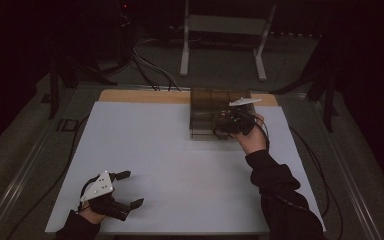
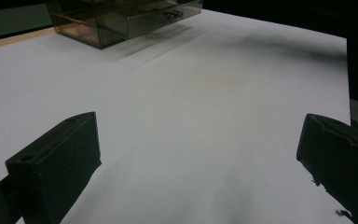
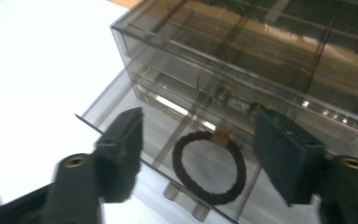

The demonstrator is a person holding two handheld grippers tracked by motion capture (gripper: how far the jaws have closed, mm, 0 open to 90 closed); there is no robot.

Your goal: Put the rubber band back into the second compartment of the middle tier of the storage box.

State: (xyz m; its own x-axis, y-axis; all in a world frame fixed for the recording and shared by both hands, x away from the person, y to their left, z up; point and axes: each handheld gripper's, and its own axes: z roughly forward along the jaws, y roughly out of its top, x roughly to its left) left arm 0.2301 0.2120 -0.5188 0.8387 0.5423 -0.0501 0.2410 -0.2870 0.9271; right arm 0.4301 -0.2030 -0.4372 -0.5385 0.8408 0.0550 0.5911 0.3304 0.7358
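No brand, label or writing can be read anywhere. The right hand-held gripper [image 1: 225,126] hangs over the pulled-out bottom drawer [image 3: 168,140] of a smoky clear drawer box [image 1: 215,112] at 12 o'clock on the white table [image 1: 180,165]. Its jaws stand apart with nothing pinched between them. A dark hair tie [image 3: 209,167] with a tan joint lies flat in the drawer, under the gap between the jaws. The left hand-held gripper [image 1: 130,189] rests at 7 o'clock on the table, jaws wide and empty. A white stand [image 1: 225,30] and cables [image 1: 150,70] sit beyond the table at 12 o'clock.
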